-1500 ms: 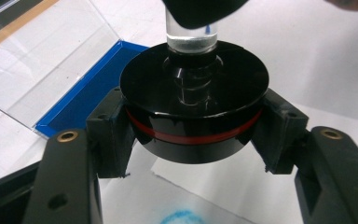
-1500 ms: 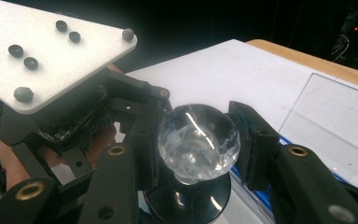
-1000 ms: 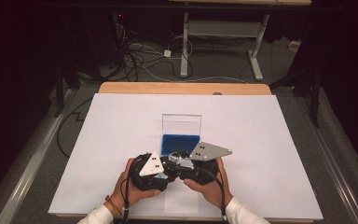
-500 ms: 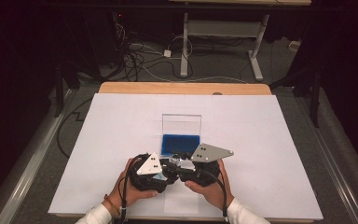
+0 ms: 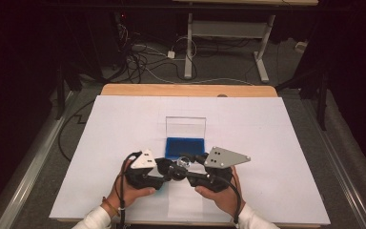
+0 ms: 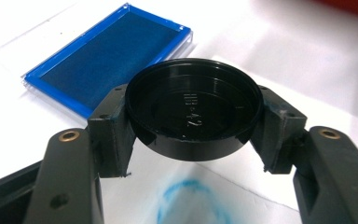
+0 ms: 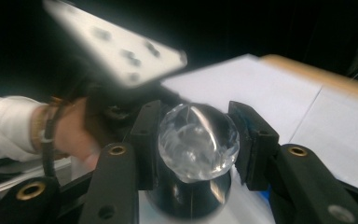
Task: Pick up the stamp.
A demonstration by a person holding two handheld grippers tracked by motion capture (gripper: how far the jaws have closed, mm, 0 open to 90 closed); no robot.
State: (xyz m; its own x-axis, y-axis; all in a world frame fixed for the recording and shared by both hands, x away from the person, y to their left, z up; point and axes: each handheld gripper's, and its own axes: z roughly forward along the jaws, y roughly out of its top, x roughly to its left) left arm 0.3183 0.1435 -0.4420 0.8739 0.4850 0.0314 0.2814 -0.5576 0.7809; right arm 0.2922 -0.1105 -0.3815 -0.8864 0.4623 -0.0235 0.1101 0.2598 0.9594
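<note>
Near the counter's front edge, the left gripper's fingers clamp a black cap while the right gripper's fingers hold a clear-topped stamp, seemingly separated for inking on the blue pad.

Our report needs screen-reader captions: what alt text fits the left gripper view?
The left gripper clamps a round black cap, hollow side up, above white paper with a blue ring stain. A blue ink pad lies open behind it.

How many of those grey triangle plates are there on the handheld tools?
2. One grey plate sits atop the left gripper, near the table's front edge; the other grey plate tops the right gripper, just beside it. None seems hidden.
</note>
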